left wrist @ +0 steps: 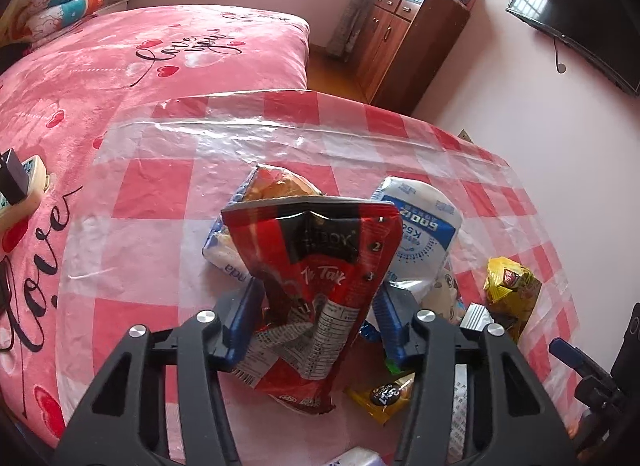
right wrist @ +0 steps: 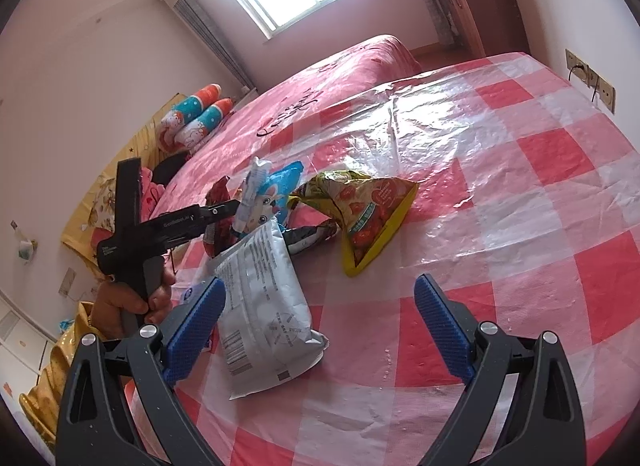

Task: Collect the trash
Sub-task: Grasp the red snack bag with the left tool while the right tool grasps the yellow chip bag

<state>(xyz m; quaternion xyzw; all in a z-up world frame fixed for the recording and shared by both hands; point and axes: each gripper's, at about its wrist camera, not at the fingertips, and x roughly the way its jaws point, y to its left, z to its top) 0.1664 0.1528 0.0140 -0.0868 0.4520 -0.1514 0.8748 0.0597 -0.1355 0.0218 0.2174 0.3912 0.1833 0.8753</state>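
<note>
Red foil snack bag [left wrist: 316, 286], crumpled and standing up between the blue pads [left wrist: 244, 322] of the left gripper [left wrist: 316, 318]; pinched at its waist, jaws narrowed onto it, torn top edge flaring above the fingers. Behind it, a white-and-blue wrapper [left wrist: 420, 242] and a second printed pack [left wrist: 240, 209], both lying on the clear plastic sheet [left wrist: 200, 137] over the red-and-white checked cloth. Right of the grip, a small yellow packet [left wrist: 508, 286], crushed; lower down, a yellow sachet [left wrist: 384, 394] flat on the sheet just beside the right-hand finger.

From the right wrist view: right gripper [right wrist: 320, 330] with jaws spread wide, nothing between the pads, hovering low over the checked cloth. A grey-white pouch [right wrist: 264, 306] lying just beside its left-hand pad [right wrist: 196, 326], possibly touching, hard to tell. Farther off, a yellow-green triangular bag [right wrist: 368, 217] tipped on its side, well apart from the pouch. A hand [right wrist: 132, 302] in a yellow sleeve gripping the handle of the left tool at the heap's near-left edge.

Open sheet to the right and beyond the heap, wide and bare up to the cloth's far edge; pink bedspread [left wrist: 120, 65] past that.
</note>
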